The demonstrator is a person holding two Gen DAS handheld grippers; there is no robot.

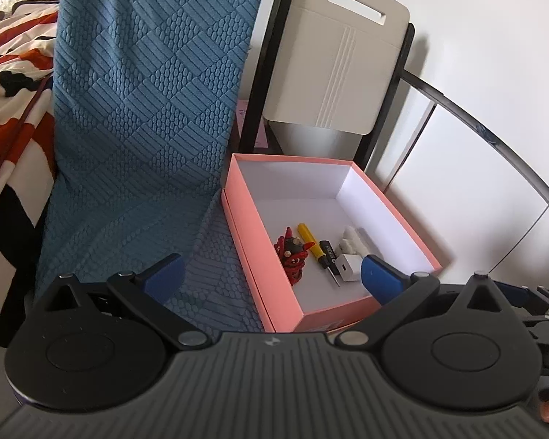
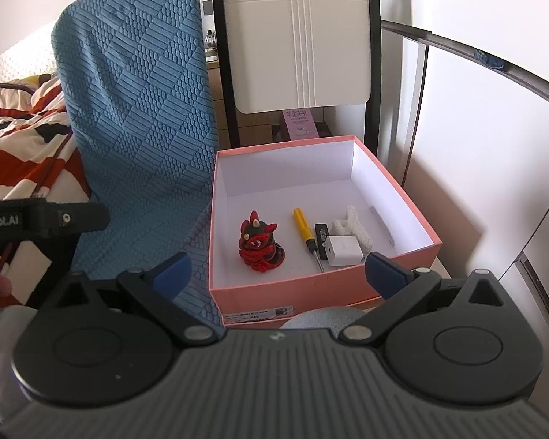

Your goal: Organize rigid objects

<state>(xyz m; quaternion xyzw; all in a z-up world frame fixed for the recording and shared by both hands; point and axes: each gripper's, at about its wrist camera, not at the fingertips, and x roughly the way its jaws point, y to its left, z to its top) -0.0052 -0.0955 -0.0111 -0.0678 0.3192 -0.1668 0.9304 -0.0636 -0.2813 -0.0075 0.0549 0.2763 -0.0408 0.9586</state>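
A pink box (image 2: 296, 292) with a white inside stands open on a blue-covered seat. Inside lie a red and black toy figure (image 2: 259, 246), a yellow-handled screwdriver (image 2: 305, 228), a small black stick (image 2: 321, 238), a white charger cube (image 2: 342, 250) and a white knobbly piece (image 2: 351, 228). The same box (image 1: 274, 303) and contents show in the left wrist view, with the toy figure (image 1: 292, 252) and screwdriver (image 1: 309, 243). My left gripper (image 1: 272, 278) hangs open before the box, nothing between its fingers. My right gripper (image 2: 278, 274) is also open and empty, just short of the box's near wall.
A blue textured cover (image 2: 139, 109) drapes the chair back at left. A white folding chair back (image 2: 296, 36) stands behind the box. A striped orange, black and white blanket (image 2: 22, 139) lies far left. The other gripper's body (image 2: 44, 217) reaches in at left. White cabinet panels (image 2: 475, 153) are at right.
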